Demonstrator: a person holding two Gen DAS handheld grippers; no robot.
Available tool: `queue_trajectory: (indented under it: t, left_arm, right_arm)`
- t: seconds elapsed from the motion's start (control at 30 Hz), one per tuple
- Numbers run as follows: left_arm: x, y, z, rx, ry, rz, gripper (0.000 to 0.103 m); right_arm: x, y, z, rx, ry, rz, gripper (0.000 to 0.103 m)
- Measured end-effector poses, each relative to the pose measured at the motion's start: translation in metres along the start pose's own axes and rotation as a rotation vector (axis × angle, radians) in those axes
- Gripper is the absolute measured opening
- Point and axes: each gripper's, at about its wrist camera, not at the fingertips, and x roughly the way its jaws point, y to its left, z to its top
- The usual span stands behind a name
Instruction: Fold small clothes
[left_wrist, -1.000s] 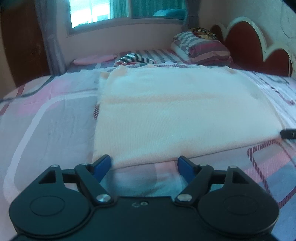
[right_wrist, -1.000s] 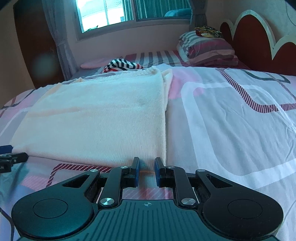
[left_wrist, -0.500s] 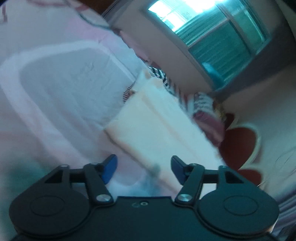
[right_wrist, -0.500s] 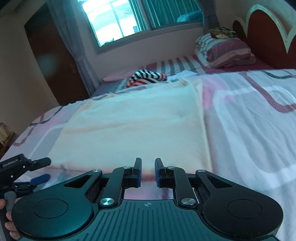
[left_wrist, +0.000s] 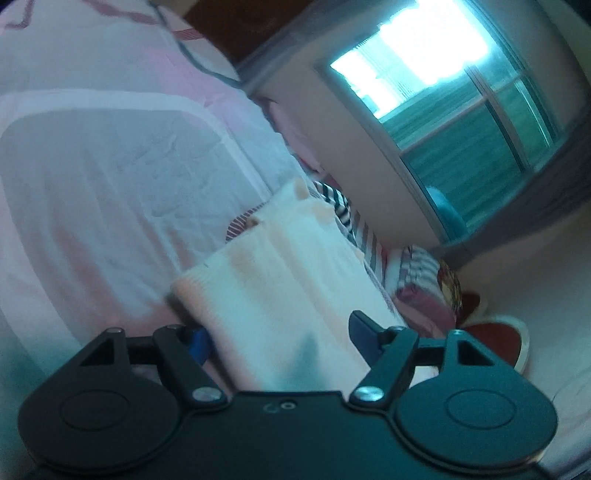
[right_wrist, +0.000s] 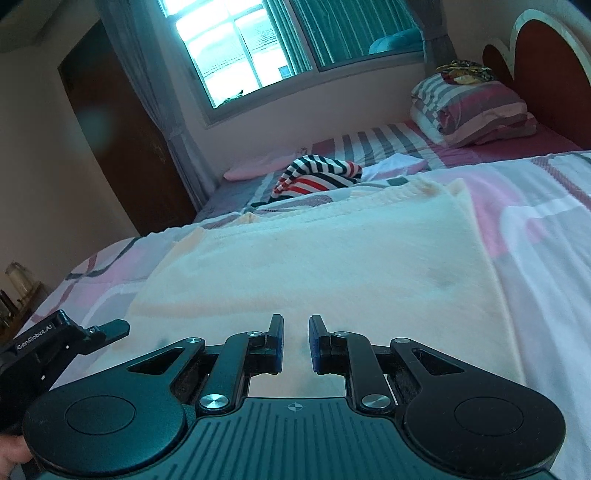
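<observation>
A cream knitted cloth (right_wrist: 332, 266) lies flat and folded on the patterned bedsheet (right_wrist: 535, 229). My right gripper (right_wrist: 295, 343) hovers over the middle of its near edge, with a narrow gap between the pads and nothing pinched. In the left wrist view my left gripper (left_wrist: 279, 336) is rolled on its side at the near left corner of the cream cloth (left_wrist: 280, 266). Its jaws are closing, and the cloth's edge lies between the pads, which stand apart from it. One left finger (right_wrist: 110, 328) shows at the cloth's left edge.
A red, white and black striped garment (right_wrist: 314, 173) lies bunched behind the cloth. Stacked striped pillows (right_wrist: 472, 110) rest against the red headboard (right_wrist: 546, 66) at the far right. A window (right_wrist: 258, 48) and a dark door (right_wrist: 122, 147) are beyond the bed.
My left gripper has rolled far over, moved in onto the cloth's corner and narrowed its jaws. My right gripper has slid left along the near edge, from the right corner toward the middle.
</observation>
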Motion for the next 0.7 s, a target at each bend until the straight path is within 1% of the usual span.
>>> queue_trajectory:
  t: [0.03,0.1,0.13,0.2,0.27,0.33,0.37,0.4,0.43,0.47,0.5,0.53,0.63,0.7]
  left_arm:
    - [-0.003,0.003,0.001,-0.034,0.009,0.000,0.058]
    - [-0.006,0.015,-0.003,-0.125,0.038,-0.032,0.048]
    - [-0.007,0.019,-0.005,-0.136,0.031,-0.033,0.045]
    - [0.001,0.020,-0.002,-0.118,0.023,-0.022,0.040]
    - [0.009,0.021,0.004,-0.157,0.015,-0.041,0.039]
    - [0.019,0.022,0.010,-0.166,0.012,-0.051,0.038]
    - [0.022,0.022,0.012,-0.164,0.009,-0.047,0.035]
    - [0.025,0.022,0.014,-0.155,0.009,-0.038,0.027]
    - [0.030,0.021,0.015,-0.134,0.020,-0.030,0.010]
    - [0.032,0.023,0.016,-0.119,0.038,-0.017,0.006]
    - [0.034,0.026,0.017,-0.128,0.043,-0.026,0.006]
    - [0.030,0.027,0.018,-0.134,0.031,-0.043,0.005]
    - [0.015,0.020,0.018,-0.077,-0.011,-0.086,0.005]
    - [0.013,0.020,0.018,-0.061,-0.015,-0.090,0.007]
  right_arm:
    - [0.004,0.000,0.002,0.002,0.000,0.002,0.015]
    - [0.010,0.000,0.004,0.006,0.000,0.010,0.015]
    - [0.013,0.000,0.005,0.007,0.001,0.013,0.015]
    - [0.018,-0.002,0.006,0.004,0.002,0.014,0.015]
    - [0.026,-0.003,0.008,0.007,0.009,0.014,0.015]
    - [0.032,-0.001,0.008,0.005,0.003,0.013,0.014]
    - [0.034,0.000,0.009,0.002,0.000,0.012,0.005]
    - [0.037,0.001,0.010,0.004,0.002,0.019,0.000]
    - [0.039,0.001,0.011,0.004,0.002,0.020,0.000]
    - [0.041,0.001,0.011,0.000,-0.002,0.019,0.000]
    - [0.043,0.001,0.012,-0.001,-0.001,0.023,0.000]
    - [0.045,0.003,0.013,-0.001,-0.002,0.028,0.000]
    - [0.049,0.006,0.016,-0.008,-0.007,0.044,0.000]
    - [0.055,0.006,0.017,-0.012,0.006,0.048,0.000]
